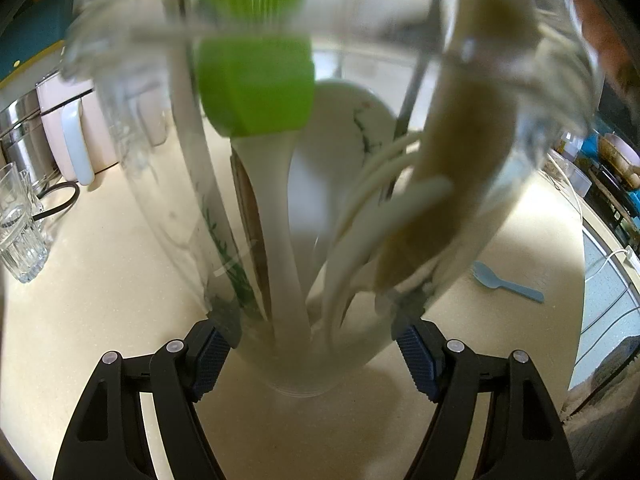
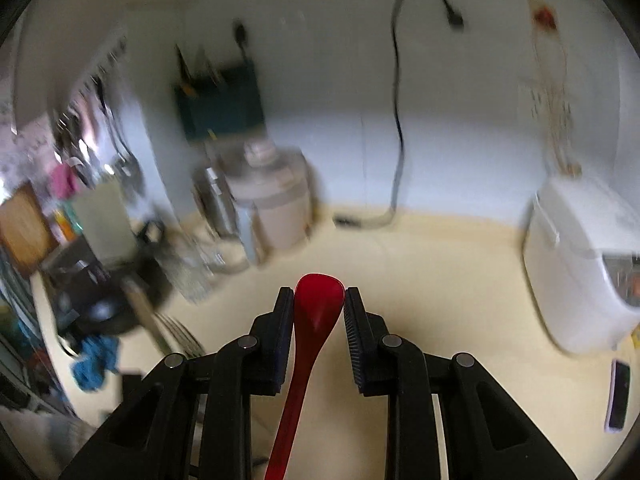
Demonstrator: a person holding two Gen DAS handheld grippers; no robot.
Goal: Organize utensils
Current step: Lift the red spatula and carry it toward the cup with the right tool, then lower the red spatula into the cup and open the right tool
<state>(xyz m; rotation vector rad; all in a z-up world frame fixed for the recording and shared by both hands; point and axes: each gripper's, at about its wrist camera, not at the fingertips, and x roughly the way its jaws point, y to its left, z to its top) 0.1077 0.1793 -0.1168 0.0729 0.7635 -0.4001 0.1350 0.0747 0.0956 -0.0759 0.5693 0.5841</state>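
My left gripper (image 1: 314, 326) is shut on a clear glass jar (image 1: 168, 184), its blue pads pressing the jar near the base. Inside the jar stand a green silicone brush (image 1: 256, 84) with a white handle, a white whisk (image 1: 384, 208), a wooden spoon (image 1: 464, 152) and other pale utensils. A light blue spoon (image 1: 506, 284) lies on the cream counter to the right. My right gripper (image 2: 319, 300) is shut on a red spoon (image 2: 318, 304), held by its bowl, with the handle running back below the camera.
In the left wrist view a drinking glass (image 1: 20, 224), a pink appliance (image 1: 76, 132) and a steel canister (image 1: 20, 136) stand at the left. In the right wrist view a white appliance (image 2: 584, 264) stands at the right, a phone (image 2: 618, 394) near the edge, a fork (image 2: 168, 332) and blue cloth (image 2: 94, 364) at the left.
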